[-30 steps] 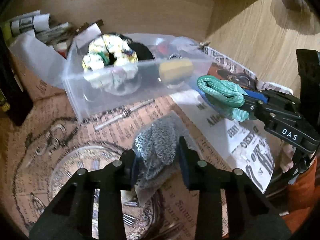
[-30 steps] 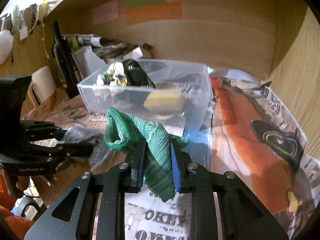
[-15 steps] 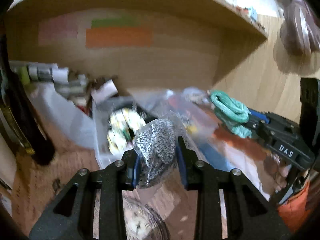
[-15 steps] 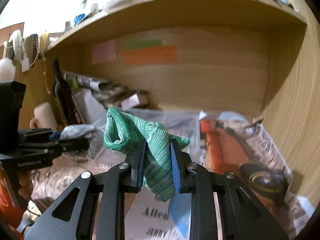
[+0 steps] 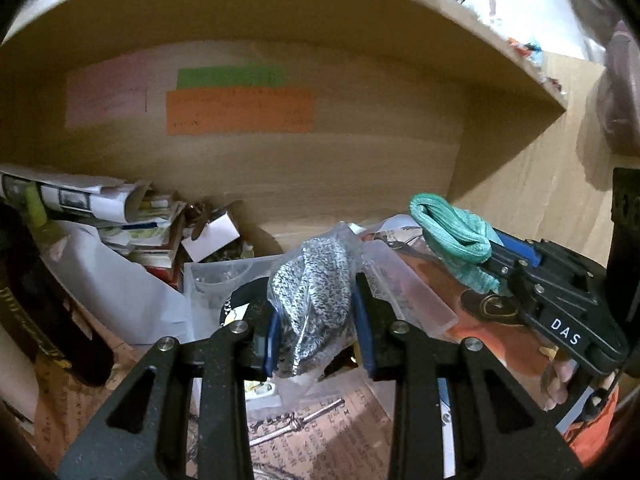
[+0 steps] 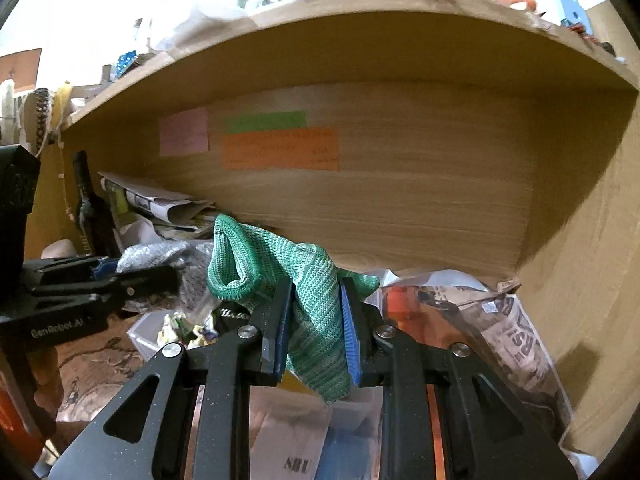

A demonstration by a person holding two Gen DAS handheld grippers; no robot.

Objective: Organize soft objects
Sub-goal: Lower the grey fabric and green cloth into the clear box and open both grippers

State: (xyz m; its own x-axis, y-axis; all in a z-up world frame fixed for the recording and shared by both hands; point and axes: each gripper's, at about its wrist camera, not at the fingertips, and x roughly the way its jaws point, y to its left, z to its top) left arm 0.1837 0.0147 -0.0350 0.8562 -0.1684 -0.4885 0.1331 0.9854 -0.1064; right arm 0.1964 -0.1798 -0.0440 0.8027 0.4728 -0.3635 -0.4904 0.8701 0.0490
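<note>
My left gripper [image 5: 318, 332] is shut on a grey knit item in a clear plastic bag [image 5: 312, 292], held in the air over the clear plastic bin [image 5: 216, 280]. My right gripper [image 6: 314, 328] is shut on a green knit cloth [image 6: 280, 276], also lifted, to the right of the bin. In the left wrist view the green cloth [image 5: 452, 232] and right gripper [image 5: 500, 258] show at the right. In the right wrist view the left gripper [image 6: 150, 280] with its grey bag [image 6: 160, 254] shows at the left. The bin's contents are mostly hidden.
A wooden back wall with pink, green and orange notes [image 5: 240, 112] stands behind, under a shelf [image 6: 360, 36]. A dark bottle [image 6: 90, 208] and rolled papers [image 5: 92, 200] sit at the left. Newspaper [image 6: 512, 340] covers the surface at the right, by the wooden side wall [image 6: 580, 280].
Both grippers rose from near the table with their cloths held. The views tilted up toward the back wall and shelf, and the bin now lies low beneath the fingers.
</note>
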